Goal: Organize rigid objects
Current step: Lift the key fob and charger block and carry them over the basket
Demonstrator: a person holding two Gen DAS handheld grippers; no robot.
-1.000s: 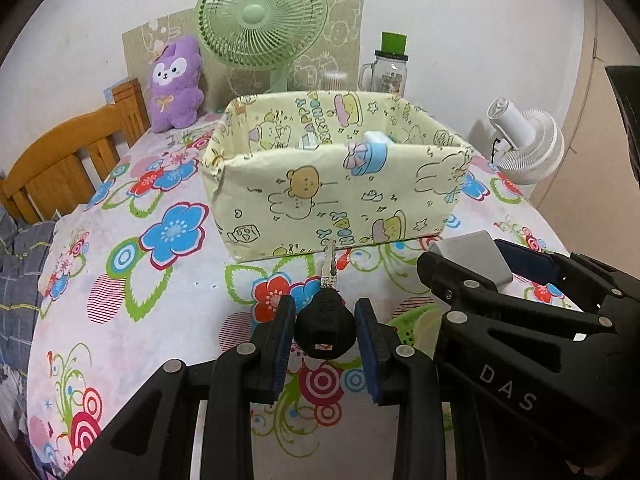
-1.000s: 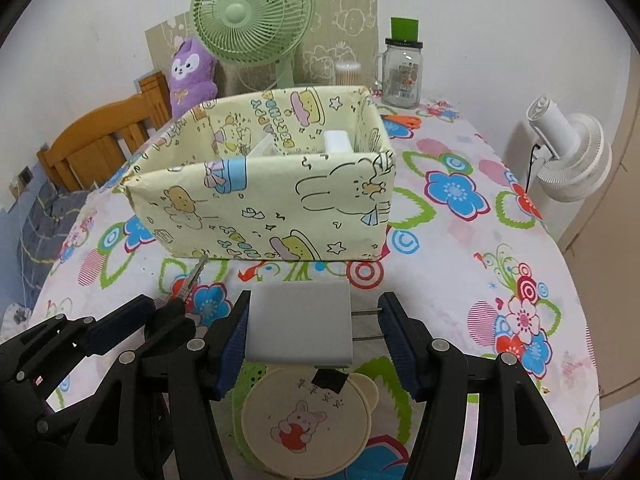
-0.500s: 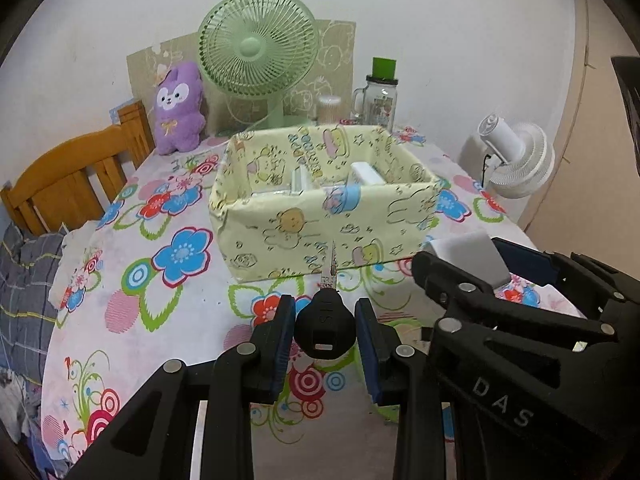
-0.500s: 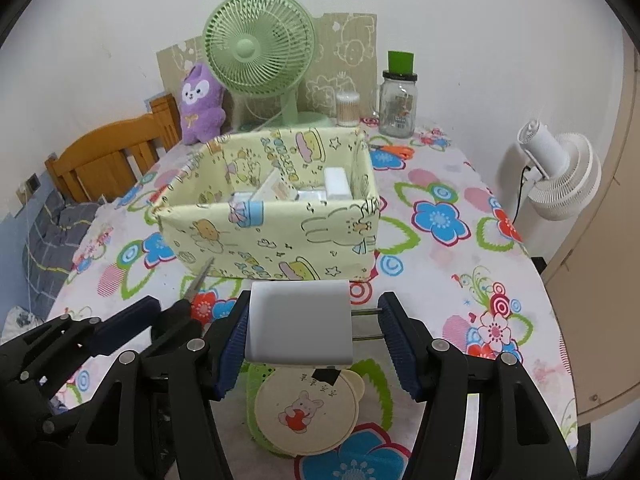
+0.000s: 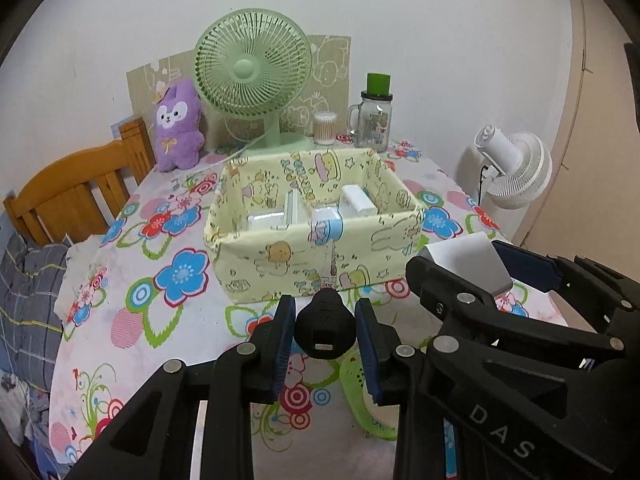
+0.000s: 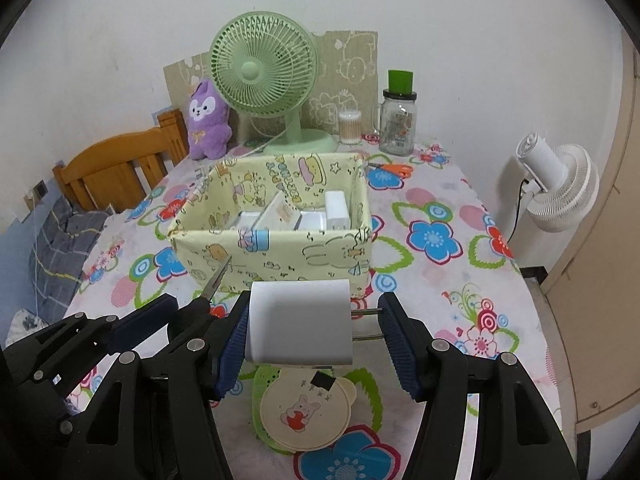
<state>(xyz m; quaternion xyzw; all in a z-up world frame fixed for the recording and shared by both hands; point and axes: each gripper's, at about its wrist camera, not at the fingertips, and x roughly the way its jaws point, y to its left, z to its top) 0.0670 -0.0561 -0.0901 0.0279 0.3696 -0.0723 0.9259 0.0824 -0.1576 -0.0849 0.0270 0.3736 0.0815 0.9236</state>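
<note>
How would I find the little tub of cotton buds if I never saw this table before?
Look to the back of the flowery table, by the wall, where the big green fan stands. Just right of its base sits the cotton bud tub, with the glass jar beyond. It is the short, clear one packed with pale sticks; the jar is taller, with a dark lid.

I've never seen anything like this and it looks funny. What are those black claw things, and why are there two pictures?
The claws are grabbing tools a person holds, one per hand. Each carries a camera looking along its fingers, hence two pictures. In the left one, the left gripper pinches a black car key. In the right one, the right gripper squeezes a white plug charger; its metal prongs touch one finger. Both are lifted above the flowery tablecloth. Ahead stands a yellow cartoon box with white things inside. Behind it: a green fan, a purple plush toy and a glass jar.
</note>
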